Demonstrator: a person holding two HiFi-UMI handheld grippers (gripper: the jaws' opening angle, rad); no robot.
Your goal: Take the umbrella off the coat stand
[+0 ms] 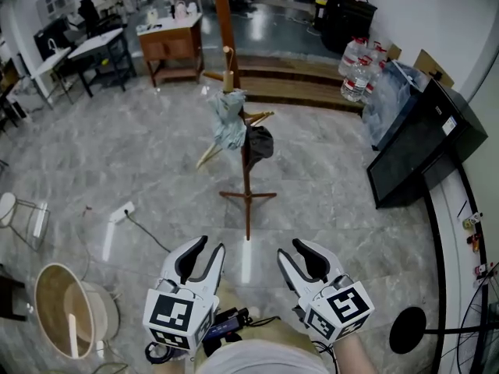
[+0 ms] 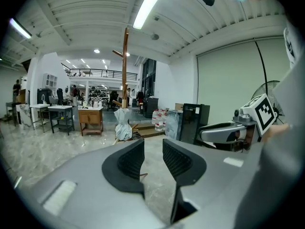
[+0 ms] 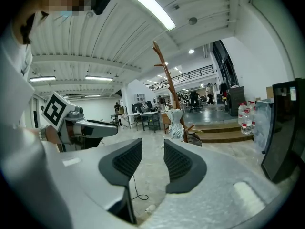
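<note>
Bare grey marble floor (image 1: 335, 185) lies open from the left tool (image 1: 209, 246) and right tool (image 1: 291, 248) to the tall wooden coat stand (image 1: 247, 179). Its spread feet and slanted pegs crowd the folded pale-blue umbrella (image 1: 228, 121). A white power strip with cable (image 1: 121, 211) lies toward the floor's left edge; a black cabinet (image 1: 421, 142) blocks the right edge

A folded pale grey fabric umbrella (image 1: 228, 119) is hanging on the 9 o'clock side of a tall brown wooden coat stand (image 1: 247, 185). Around the stand, a brown wooden counter (image 1: 171, 45) is standing at 11 o'clock, clear plastic water bottles (image 1: 359, 68) at 2, and a black box-shaped cabinet (image 1: 421, 139) at 3. The left gripper (image 1: 210, 245) and right gripper (image 1: 291, 248) are hovering side by side at 6.
</note>
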